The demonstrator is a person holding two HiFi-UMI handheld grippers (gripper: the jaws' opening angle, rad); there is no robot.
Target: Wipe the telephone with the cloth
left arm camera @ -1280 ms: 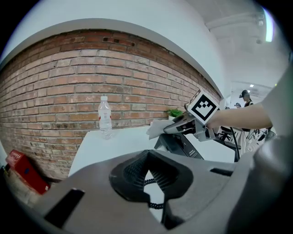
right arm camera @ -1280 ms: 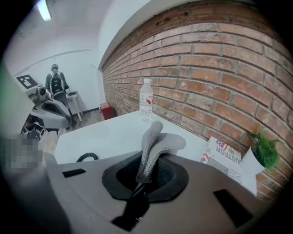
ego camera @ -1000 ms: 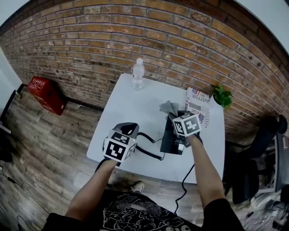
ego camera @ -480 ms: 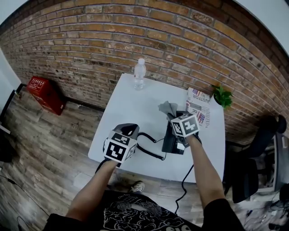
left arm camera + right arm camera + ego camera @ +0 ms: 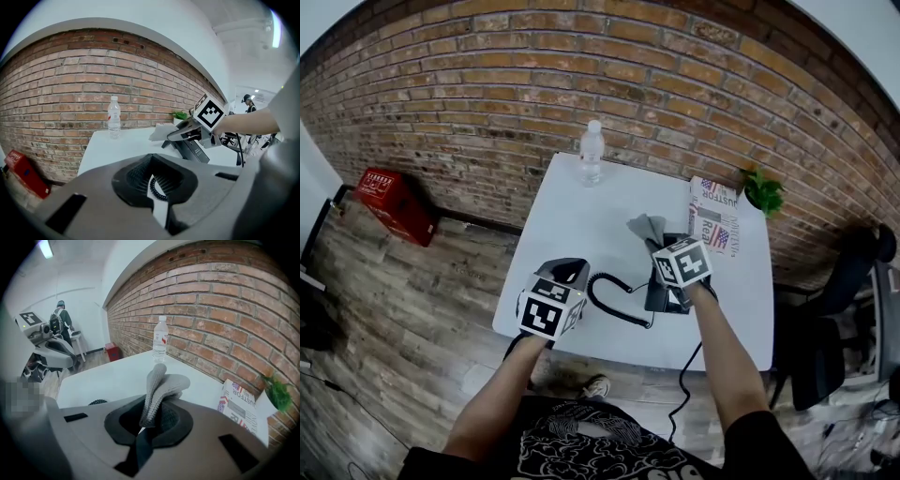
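The black telephone base (image 5: pixel 664 296) stands on the white table (image 5: pixel 572 211), right of centre. Above its far end my right gripper (image 5: pixel 662 247) is shut on a grey cloth (image 5: pixel 647 228), which sticks up out of the jaws (image 5: pixel 161 385). The left gripper view shows that cloth (image 5: pixel 161 133) over the slanted base (image 5: pixel 197 151). Near the table's front left corner my left gripper (image 5: pixel 572 272) has its jaws nearly together. The black coiled cord (image 5: pixel 614 305) runs from the base to its tip. The handset itself is hidden; a piece of cord (image 5: pixel 153 185) shows in the slit.
A water bottle (image 5: pixel 592 150) stands at the table's far edge by the brick wall. A folded newspaper (image 5: pixel 713 214) and a small potted plant (image 5: pixel 761 191) are at the far right. A red crate (image 5: pixel 391 202) lies on the wood floor, left. An office chair (image 5: pixel 844 300) stands right.
My head view has shifted a little, so the table sits slightly farther right. Both grippers keep their hold and stay in almost the same places; the cord loop lies a bit wider.
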